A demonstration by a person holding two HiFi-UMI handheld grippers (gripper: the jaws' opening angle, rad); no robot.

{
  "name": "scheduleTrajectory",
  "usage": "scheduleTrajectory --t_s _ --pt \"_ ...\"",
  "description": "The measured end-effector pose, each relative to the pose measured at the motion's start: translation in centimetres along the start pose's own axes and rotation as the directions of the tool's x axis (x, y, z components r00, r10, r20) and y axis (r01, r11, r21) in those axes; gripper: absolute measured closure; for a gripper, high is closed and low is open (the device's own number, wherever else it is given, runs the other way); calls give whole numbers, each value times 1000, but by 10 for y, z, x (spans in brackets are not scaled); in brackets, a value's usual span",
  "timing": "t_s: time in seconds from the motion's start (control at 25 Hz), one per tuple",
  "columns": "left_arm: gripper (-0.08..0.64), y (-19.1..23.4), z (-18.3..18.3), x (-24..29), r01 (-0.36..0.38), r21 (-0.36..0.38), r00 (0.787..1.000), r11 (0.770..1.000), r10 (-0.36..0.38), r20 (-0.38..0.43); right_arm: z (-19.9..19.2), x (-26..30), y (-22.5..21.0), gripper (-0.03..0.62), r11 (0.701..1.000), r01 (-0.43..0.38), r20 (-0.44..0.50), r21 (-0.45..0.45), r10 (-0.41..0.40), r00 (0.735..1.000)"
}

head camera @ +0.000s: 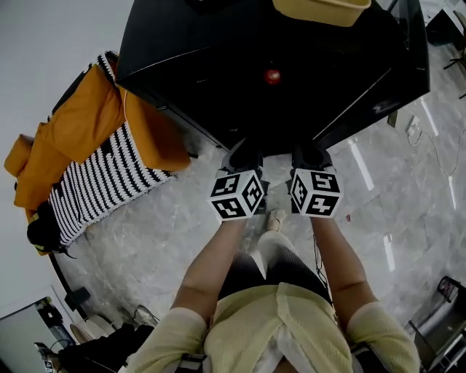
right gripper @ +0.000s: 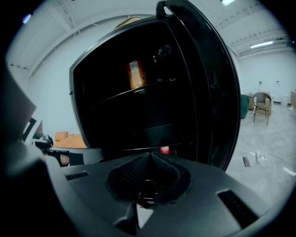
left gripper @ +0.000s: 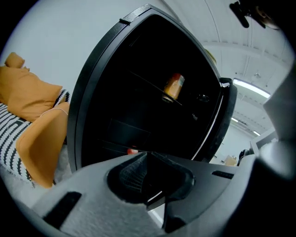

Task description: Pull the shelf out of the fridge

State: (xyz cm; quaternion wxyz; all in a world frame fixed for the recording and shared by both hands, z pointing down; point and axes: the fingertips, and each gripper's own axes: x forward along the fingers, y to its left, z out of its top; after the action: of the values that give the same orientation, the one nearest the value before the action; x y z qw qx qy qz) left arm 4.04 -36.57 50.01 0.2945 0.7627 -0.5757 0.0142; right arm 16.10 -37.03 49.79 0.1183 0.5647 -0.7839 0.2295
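A black fridge [head camera: 218,65] stands open in front of me, its inside dark. In the right gripper view a thin glass shelf [right gripper: 152,85] crosses the upper part and bears an orange can [right gripper: 135,74]; a small red thing [right gripper: 165,150] lies lower down. The left gripper view shows the same shelf [left gripper: 148,85], can [left gripper: 173,86] and red thing [left gripper: 132,151]. My left gripper [head camera: 245,156] and right gripper [head camera: 309,154] hang side by side just outside the fridge's front, both shut and empty, touching nothing. The fridge door [right gripper: 208,83] stands swung open on the right.
A sofa with orange cushions [head camera: 80,124] and a black-and-white striped blanket [head camera: 102,182] stands left of the fridge. A yellow basket [head camera: 320,9] sits on the fridge top. Grey marble floor [head camera: 145,240] lies below; a chair [right gripper: 261,104] stands far right.
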Motion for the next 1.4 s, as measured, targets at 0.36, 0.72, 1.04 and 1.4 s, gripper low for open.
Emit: scheduleTrajectory --t_s 0.36,0.72,1.04,1.4 --pt "520 35 -1 23 -63 -147 993 987 76 88 3 39 -2 561 996 -2 31 94 -1 1000" --pt "522 60 1 46 -35 -354 981 935 100 168 -5 68 -9 561 975 -4 5 221 3 1000" --pt "522 73 3 63 3 -394 972 919 89 215 -10 90 -11 560 946 -43 10 322 42 999" --pt "520 89 5 72 34 -452 939 891 126 319 -10 112 -10 560 922 -60 34 382 51 998"
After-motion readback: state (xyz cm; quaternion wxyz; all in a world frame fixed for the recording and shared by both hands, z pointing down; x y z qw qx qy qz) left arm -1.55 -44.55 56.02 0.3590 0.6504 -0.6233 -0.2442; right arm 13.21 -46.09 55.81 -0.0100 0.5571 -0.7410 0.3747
